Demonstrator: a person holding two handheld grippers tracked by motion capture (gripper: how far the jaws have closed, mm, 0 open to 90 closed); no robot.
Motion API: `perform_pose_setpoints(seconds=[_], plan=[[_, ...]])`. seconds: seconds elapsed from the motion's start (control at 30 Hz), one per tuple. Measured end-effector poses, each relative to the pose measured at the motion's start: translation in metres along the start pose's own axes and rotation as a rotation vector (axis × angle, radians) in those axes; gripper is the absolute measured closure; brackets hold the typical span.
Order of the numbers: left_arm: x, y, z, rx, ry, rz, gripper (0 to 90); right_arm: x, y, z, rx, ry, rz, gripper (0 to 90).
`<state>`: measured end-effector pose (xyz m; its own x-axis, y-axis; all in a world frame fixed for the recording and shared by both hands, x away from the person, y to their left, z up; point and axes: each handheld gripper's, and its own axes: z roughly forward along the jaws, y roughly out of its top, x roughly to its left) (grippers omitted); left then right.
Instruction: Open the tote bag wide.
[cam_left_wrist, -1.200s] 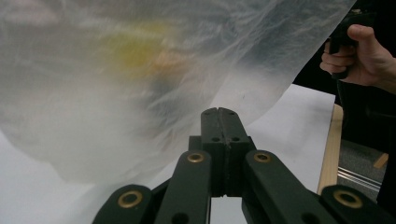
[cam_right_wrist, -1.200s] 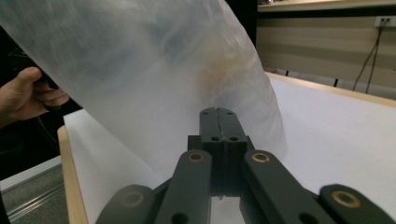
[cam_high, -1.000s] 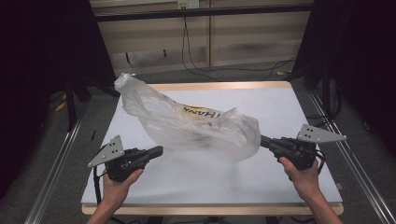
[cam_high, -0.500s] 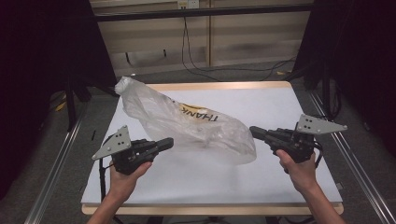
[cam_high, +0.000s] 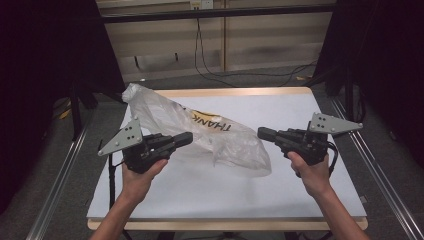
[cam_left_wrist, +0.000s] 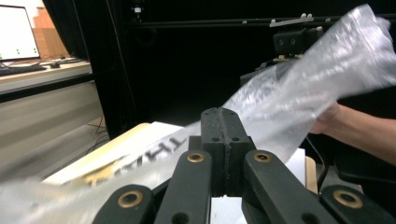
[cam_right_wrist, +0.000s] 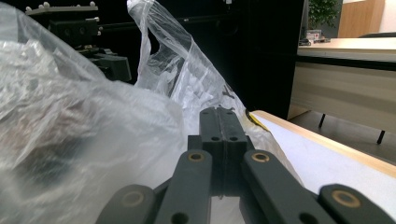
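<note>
A clear crinkled plastic bag (cam_high: 220, 137) printed "THANK" in black and yellow hangs slanted over the white table (cam_high: 280, 185), its far left end highest. My left gripper (cam_high: 189, 137) is shut at the bag's near lower edge, and the film runs past its closed tips (cam_left_wrist: 225, 114) up to the right (cam_left_wrist: 317, 79). My right gripper (cam_high: 261, 133) is shut at the bag's right end. In the right gripper view the closed jaws (cam_right_wrist: 223, 112) point into the billowing film (cam_right_wrist: 84, 130). Both grippers are held level and point toward each other.
Metal rails (cam_high: 55, 185) run along both sides of the table, with a wooden edge at the front and back. Cables (cam_high: 220, 70) lie on the floor behind it. Black curtains stand left and right. A lit monitor (cam_left_wrist: 16, 32) sits on a desk far off.
Both hands have risen and come closer together. The bag has lifted with them and drawn from a wide puffed shape into a narrower slanted one.
</note>
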<state>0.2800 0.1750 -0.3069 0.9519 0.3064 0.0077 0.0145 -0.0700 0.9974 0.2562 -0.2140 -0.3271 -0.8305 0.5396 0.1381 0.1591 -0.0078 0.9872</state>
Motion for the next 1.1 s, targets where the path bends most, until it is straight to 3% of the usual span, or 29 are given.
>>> perform_pose_setpoints(seconds=[0.27,0.37,0.4,0.67,1.1], plan=[[0.011,0.004,0.014,0.024,0.022,-0.004,90.0,-0.005,0.006,0.011,-0.007,0.023,-0.006,90.0],[0.014,-0.001,0.017,0.046,0.029,-0.019,90.0,-0.008,0.012,0.017,0.004,0.037,-0.009,90.0],[0.014,-0.003,0.018,0.033,0.029,-0.037,90.0,-0.008,0.013,0.019,0.009,0.039,-0.012,90.0],[0.018,-0.023,0.021,0.081,0.034,-0.062,90.0,-0.008,0.015,0.033,0.050,0.071,-0.028,90.0],[0.021,-0.036,0.019,0.139,0.050,-0.062,90.0,-0.007,0.007,0.042,0.059,0.110,-0.021,90.0]])
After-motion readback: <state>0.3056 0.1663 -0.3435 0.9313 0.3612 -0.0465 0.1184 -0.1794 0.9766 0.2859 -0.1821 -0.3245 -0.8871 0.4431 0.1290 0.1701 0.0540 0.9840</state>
